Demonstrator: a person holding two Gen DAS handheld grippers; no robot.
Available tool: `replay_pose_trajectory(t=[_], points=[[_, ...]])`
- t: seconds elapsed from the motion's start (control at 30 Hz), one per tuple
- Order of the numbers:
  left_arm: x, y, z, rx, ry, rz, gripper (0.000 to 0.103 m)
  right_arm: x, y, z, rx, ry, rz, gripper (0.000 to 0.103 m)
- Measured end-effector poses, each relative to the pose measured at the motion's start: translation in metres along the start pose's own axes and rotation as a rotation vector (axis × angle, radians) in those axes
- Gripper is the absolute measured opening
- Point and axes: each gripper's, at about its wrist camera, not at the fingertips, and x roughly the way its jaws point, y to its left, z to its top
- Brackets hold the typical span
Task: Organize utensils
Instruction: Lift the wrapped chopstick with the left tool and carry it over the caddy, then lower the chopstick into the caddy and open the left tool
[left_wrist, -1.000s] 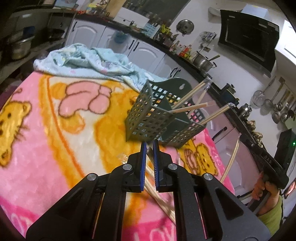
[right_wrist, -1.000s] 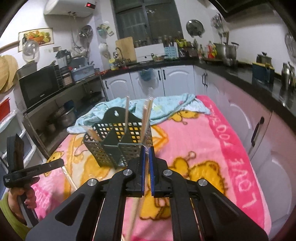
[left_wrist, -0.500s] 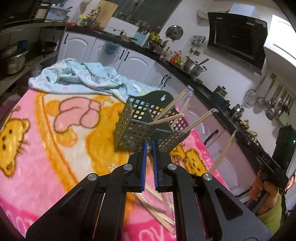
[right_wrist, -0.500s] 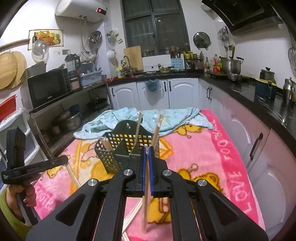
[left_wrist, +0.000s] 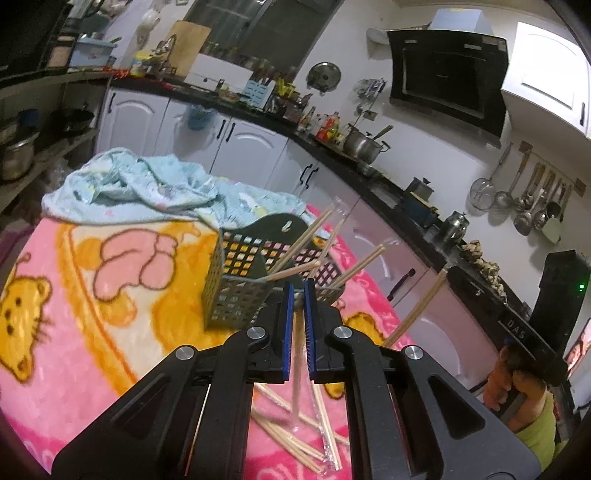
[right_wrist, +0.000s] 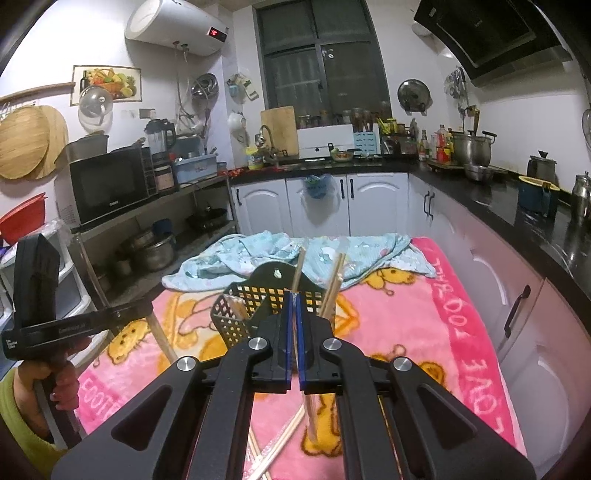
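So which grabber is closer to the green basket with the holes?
Hard to call; the left looks slightly nearer. The left gripper hangs above the basket's near edge holding a chopstick. The right gripper hangs above its front holding another chopstick.

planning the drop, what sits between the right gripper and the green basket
Nothing rests between; in the right wrist view the right gripper, shut on a chopstick, hangs directly before the basket.
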Motion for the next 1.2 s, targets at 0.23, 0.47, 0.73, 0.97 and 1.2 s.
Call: replay_pose_trajectory(t=[0.23,0.47,0.73,0.97,1.2], points=[[-0.010,-0.018,0.018,0.033,-0.038,-0.028,0.003,-0.006,0.012,0.010,-0.023,-0.021,0.029,0.002],[-0.023,-0.031,0.037,0.073,-0.081,-0.039,0.003,-0.011,0.024,0.024,-0.043,-0.048,0.054,0.002],[-0.044,-0.038,0.066,0.123,-0.143,-0.019,0.003,-0.013,0.036,0.042,-0.074,-0.075,0.069,0.002],[-0.059,-0.042,0.094,0.154,-0.199,0.012,0.003,-0.013,0.045,0.065,-0.094,-0.115,0.080,0.002],[-0.068,-0.045,0.124,0.167,-0.260,0.038,0.003,-0.013,0.048,0.091,-0.111,-0.164,0.079,0.002]])
